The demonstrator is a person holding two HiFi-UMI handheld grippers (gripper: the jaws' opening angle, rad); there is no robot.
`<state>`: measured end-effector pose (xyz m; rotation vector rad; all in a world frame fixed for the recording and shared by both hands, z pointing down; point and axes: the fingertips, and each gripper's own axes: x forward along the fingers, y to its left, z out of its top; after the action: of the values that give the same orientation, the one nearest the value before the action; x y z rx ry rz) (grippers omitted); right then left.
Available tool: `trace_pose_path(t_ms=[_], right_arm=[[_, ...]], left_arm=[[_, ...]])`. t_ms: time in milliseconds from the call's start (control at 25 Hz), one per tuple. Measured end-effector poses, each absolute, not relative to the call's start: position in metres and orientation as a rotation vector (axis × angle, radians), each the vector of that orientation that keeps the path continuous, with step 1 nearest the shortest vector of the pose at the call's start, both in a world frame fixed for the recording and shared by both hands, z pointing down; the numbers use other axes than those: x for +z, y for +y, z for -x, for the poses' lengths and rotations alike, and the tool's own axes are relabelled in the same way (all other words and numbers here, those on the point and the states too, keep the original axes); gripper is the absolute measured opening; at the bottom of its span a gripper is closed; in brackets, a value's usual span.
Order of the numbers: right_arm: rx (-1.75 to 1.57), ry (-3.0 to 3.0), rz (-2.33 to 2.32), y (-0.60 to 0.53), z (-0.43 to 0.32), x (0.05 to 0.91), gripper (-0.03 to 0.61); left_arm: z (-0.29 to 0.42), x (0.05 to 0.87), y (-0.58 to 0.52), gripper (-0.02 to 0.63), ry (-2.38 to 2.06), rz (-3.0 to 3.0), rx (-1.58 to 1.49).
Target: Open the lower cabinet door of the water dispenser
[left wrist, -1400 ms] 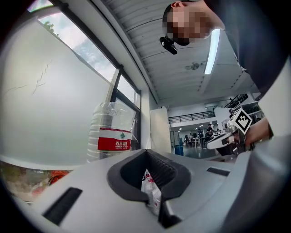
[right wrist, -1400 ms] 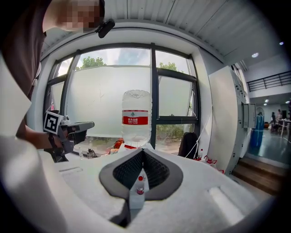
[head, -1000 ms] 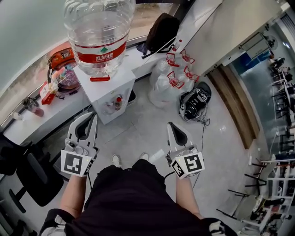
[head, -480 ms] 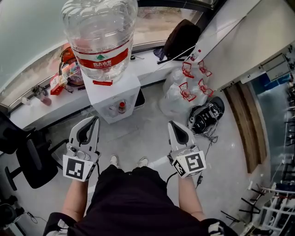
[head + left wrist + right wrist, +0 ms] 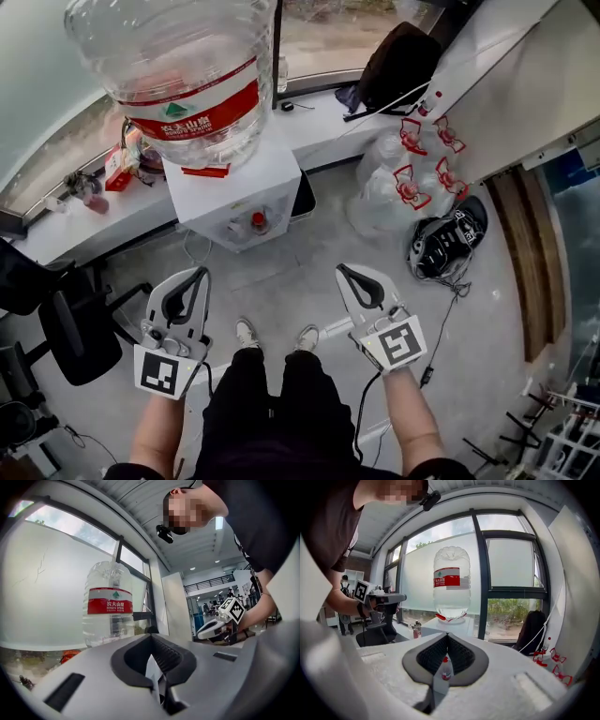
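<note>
Approach step: the water dispenser [image 5: 246,183] stands ahead on the floor [image 5: 281,267], against the low table [image 5: 84,230], well apart from both tools. Its lower cabinet door is not readable from the head view (too foreshortened under the tap panel). The left hand-held gripper [image 5: 199,274] and the right hand-held gripper [image 5: 343,272] are both clenched on nothing. Next, I judge, one must go lower and nearer, unclench, and find the door's edge or handle. Count: one dispenser, one big bottle [image 5: 178,75] on top, two grippers.
</note>
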<state>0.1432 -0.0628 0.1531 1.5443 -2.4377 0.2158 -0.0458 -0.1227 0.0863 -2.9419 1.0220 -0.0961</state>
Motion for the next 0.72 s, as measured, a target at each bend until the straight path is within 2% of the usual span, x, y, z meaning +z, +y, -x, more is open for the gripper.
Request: trace_pose_path(t_ms=[720], right_arm=[[0.11,-2.579,-1.46,-0.137,-0.145,0.376,0.005]], left_arm=[[0.043,0.308,-0.132,0.008,1.087,2.865,-0.063]])
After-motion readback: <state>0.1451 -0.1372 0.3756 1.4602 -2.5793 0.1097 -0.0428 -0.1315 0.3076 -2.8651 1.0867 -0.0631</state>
